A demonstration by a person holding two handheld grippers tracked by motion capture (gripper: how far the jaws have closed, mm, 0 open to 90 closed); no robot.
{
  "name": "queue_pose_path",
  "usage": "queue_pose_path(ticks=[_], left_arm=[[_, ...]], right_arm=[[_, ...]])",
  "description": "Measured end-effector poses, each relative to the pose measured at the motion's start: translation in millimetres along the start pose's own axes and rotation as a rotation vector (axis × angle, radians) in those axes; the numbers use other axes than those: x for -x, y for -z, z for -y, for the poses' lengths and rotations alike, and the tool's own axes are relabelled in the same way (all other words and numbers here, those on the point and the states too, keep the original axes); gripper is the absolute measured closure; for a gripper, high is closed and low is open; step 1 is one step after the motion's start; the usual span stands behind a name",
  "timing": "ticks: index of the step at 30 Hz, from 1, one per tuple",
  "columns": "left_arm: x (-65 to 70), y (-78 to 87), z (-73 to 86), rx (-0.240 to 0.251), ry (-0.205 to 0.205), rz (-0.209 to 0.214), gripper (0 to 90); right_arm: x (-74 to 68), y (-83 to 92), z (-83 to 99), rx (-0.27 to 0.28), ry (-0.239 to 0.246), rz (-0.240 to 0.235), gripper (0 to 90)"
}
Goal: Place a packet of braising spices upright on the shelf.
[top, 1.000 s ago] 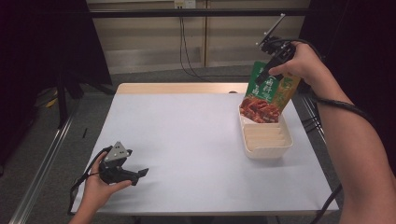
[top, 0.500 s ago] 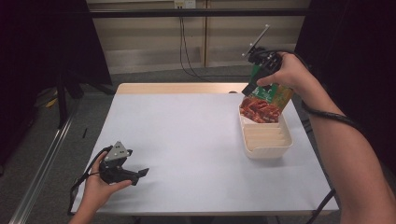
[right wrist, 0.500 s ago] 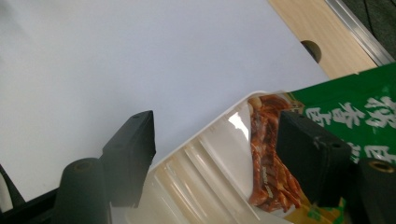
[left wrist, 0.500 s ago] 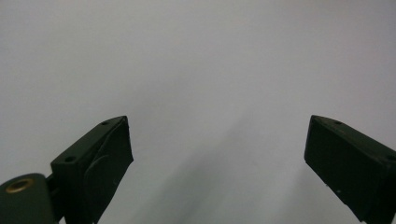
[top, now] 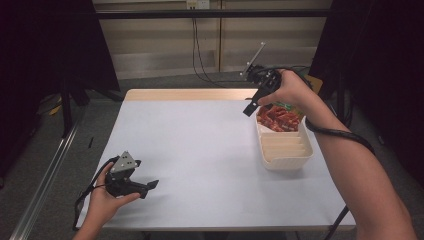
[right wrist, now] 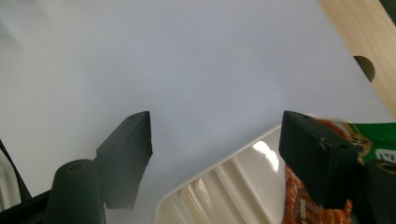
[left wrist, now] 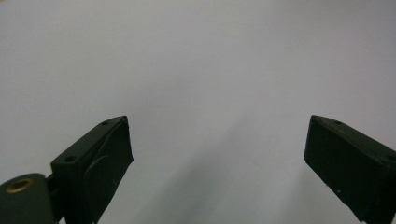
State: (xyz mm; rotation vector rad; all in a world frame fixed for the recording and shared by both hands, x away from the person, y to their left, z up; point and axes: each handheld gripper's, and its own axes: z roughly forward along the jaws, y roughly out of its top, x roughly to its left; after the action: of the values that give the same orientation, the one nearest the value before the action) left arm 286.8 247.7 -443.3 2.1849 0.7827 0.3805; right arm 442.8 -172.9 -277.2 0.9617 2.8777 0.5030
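At the right of the high view, the green and red printed snack packet point(top: 281, 116) lies in the far end of the cream ribbed plastic tray point(top: 284, 150). The right gripper point(top: 250, 108) hovers just left of it, jaws having just been opening, wide apart with nothing between them. The left gripper point(top: 150, 186) (lower left, low over the white table point(top: 200, 150)) gapes equally wide and bare.

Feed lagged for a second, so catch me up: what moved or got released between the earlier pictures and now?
The right gripper let go of the snack packet, which now lies in the far end of the white tray. Its jaws have just been opening, nothing between them, and the hand dropped low beside the tray's left edge. The left gripper stayed open near the table's front-left corner.
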Motion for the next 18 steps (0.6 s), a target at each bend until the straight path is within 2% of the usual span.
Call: queue_pose_path(ticks=[7, 14, 18], left_arm=[[1.3, 0.7, 0.1, 0.01, 0.011, -0.002, 7.5], [0.2, 1.5, 0.0, 0.004, -0.009, 0.006, 7.5], [1.3, 2.3, 0.2, 0.003, -0.004, 0.004, 7.4]], right_arm=[[-9.0, -16.3, -2.5, -0.001, 0.026, -0.013, 24.4], [-20.5, -31.4, -2.7, -0.004, 0.047, -0.017, 23.6], [-27.9, -39.6, -2.1, -0.005, 0.07, -0.022, 22.9]])
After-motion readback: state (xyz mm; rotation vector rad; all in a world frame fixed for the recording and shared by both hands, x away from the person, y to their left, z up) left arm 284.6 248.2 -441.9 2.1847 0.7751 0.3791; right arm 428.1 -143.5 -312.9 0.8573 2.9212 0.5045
